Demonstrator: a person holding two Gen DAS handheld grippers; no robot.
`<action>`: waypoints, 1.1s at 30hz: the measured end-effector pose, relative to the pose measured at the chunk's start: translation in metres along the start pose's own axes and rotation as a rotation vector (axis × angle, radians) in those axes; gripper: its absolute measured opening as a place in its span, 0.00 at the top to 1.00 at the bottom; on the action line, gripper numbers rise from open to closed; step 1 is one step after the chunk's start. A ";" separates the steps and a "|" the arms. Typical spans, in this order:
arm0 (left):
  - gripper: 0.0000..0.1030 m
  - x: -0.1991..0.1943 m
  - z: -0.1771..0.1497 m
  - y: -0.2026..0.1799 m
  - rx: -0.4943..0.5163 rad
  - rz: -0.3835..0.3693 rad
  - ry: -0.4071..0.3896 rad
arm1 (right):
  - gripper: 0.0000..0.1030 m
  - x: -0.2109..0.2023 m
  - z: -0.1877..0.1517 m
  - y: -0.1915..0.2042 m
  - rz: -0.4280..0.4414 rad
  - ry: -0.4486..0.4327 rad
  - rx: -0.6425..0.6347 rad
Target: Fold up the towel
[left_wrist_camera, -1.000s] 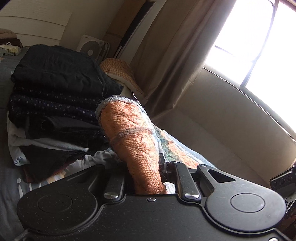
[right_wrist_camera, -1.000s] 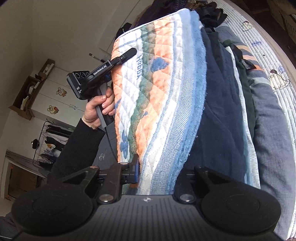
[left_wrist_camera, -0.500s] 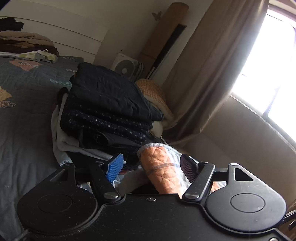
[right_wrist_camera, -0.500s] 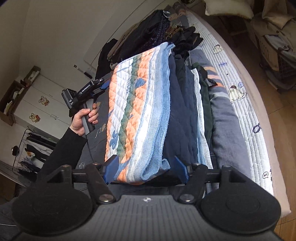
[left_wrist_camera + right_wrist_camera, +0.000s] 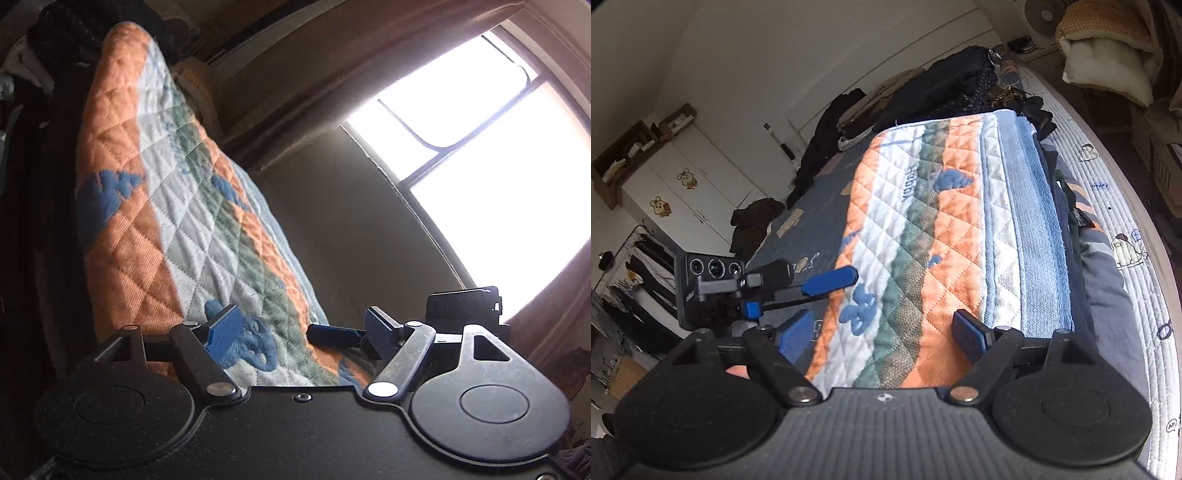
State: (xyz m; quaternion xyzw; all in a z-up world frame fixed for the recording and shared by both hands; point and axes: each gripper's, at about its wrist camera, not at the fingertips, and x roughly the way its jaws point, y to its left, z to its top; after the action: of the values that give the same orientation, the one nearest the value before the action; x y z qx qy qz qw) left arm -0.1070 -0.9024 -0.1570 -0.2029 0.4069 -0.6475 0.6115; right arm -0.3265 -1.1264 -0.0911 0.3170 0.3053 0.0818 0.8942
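Observation:
The folded towel (image 5: 923, 229), quilted in orange, white and green with blue patches, lies flat on top of a stack of folded clothes (image 5: 1067, 266) on the bed. My right gripper (image 5: 882, 334) is open at the towel's near edge, its blue pads apart over the cloth and holding nothing. In the left wrist view the same towel (image 5: 166, 221) stretches away from my left gripper (image 5: 303, 328), which is also open just above it. One blue finger (image 5: 831, 280) of the left gripper shows at the towel's left side.
A second pile of dark clothes (image 5: 942, 88) sits behind the towel on the bed (image 5: 1126, 221). A bright window (image 5: 480, 166) and curtain are to the right in the left wrist view. A white cupboard (image 5: 676, 192) and a fan (image 5: 1041, 14) stand by the walls.
Both grippers were shut on the towel a second ago and have since opened and let go. The towel now lies flat on the stack, and both grippers have drawn back to its edges.

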 end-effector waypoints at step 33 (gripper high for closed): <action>0.35 0.015 0.174 0.098 -0.051 0.066 -0.077 | 0.19 -0.025 -0.052 0.015 -0.082 -0.080 -0.228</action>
State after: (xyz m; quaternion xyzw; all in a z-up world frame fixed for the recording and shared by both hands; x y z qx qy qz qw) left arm 0.0838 -0.9575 -0.1343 -0.2294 0.4059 -0.6082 0.6424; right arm -0.3762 -1.0961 -0.1011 0.2038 0.2708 0.0666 0.9385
